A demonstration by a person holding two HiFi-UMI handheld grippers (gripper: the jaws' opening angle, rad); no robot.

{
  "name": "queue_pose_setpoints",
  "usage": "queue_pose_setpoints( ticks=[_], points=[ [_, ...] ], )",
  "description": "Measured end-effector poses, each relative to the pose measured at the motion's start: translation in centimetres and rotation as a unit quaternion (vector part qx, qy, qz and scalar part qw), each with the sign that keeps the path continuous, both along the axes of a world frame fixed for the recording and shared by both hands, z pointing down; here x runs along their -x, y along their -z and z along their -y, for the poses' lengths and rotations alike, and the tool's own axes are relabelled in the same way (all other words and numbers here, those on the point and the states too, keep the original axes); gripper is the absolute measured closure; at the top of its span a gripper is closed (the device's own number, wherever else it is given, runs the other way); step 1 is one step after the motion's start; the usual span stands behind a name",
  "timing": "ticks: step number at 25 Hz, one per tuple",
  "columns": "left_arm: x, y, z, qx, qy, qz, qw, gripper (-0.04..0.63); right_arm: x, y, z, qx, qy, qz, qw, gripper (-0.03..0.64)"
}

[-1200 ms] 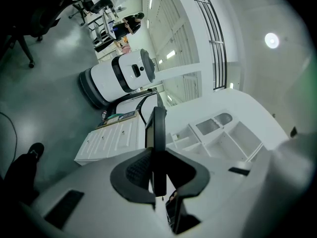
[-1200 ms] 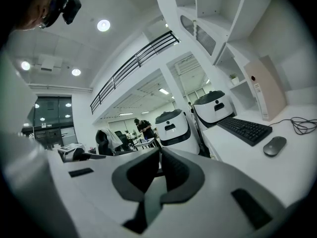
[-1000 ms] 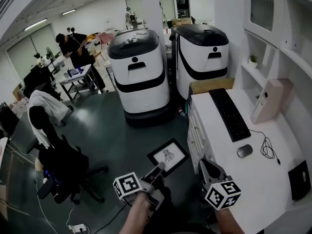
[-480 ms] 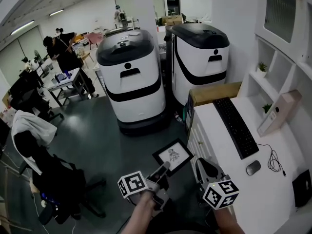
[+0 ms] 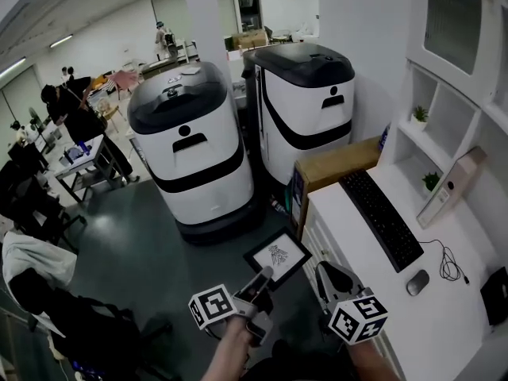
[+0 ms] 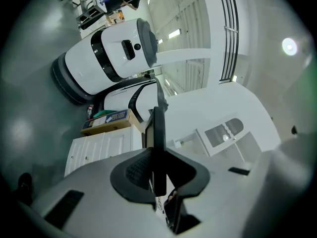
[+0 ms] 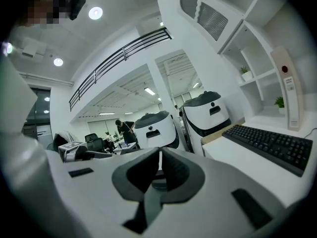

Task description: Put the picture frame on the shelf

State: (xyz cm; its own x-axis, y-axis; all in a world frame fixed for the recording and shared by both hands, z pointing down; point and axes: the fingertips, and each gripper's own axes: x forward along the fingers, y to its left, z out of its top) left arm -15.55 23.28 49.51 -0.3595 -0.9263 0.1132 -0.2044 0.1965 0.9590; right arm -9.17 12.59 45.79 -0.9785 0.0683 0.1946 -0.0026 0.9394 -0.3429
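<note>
1. The left gripper (image 5: pixel 260 276) has its fingers closed on the picture frame (image 5: pixel 277 254) and holds it by the near edge. In the left gripper view the frame stands edge-on between the two dark pads, which press on both of its faces.
2. The picture frame has a black border and a white field with a small dark drawing. It is held in the air, face up and tilted, over the dark floor (image 5: pixel 135 260). It is just beside the front left corner of the white worktop (image 5: pixel 440 324) and is not on the shelf.
3. The right gripper (image 5: pixel 321 268) has its fingers shut together with nothing between them. It is at the near edge of the worktop, beside the left gripper.
4. The shelf (image 5: pixel 429 145) is a white unit along the right side of the worktop, well apart from the frame. An upper plant (image 5: pixel 418 116) and a lower plant (image 5: pixel 431 181) sit in separate compartments.
5. The worktop carries a black keyboard (image 5: pixel 382 219), a mouse (image 5: pixel 417 282) with a cable, and a white panel (image 5: pixel 452 187) leaning against the shelf.
6. A cardboard box (image 5: pixel 333 165) stands at the far end of the worktop. Two large white and black machines (image 5: pixel 190 145) stand on the floor behind it.
</note>
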Motion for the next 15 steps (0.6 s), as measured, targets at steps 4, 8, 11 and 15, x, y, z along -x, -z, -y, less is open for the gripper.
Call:
queue_pose_setpoints(
  ticks=[4,8,11,15],
  points=[
    [1.6,0.0,1.9,-0.012,-0.019,-0.008,0.9997,0.529,0.7,0.0,1.8,-0.002,-0.027,-0.004,1.0,0.614],
    [2.7,-0.3,4.1,-0.012,-0.039,-0.015,0.9991,0.529,0.9,0.0,4.0,-0.003,-0.055,-0.008,0.998,0.615],
    [3.3,-0.1,6.2,-0.014,-0.055,-0.017,0.9982,0.529,0.9,0.0,6.1,-0.001,-0.078,-0.008,0.997,0.614],
    [4.1,0.4,9.4,-0.019,-0.074,-0.016,0.9969,0.529,1.0,0.3,9.3,0.002,-0.105,-0.006,0.994,0.614]
  ],
)
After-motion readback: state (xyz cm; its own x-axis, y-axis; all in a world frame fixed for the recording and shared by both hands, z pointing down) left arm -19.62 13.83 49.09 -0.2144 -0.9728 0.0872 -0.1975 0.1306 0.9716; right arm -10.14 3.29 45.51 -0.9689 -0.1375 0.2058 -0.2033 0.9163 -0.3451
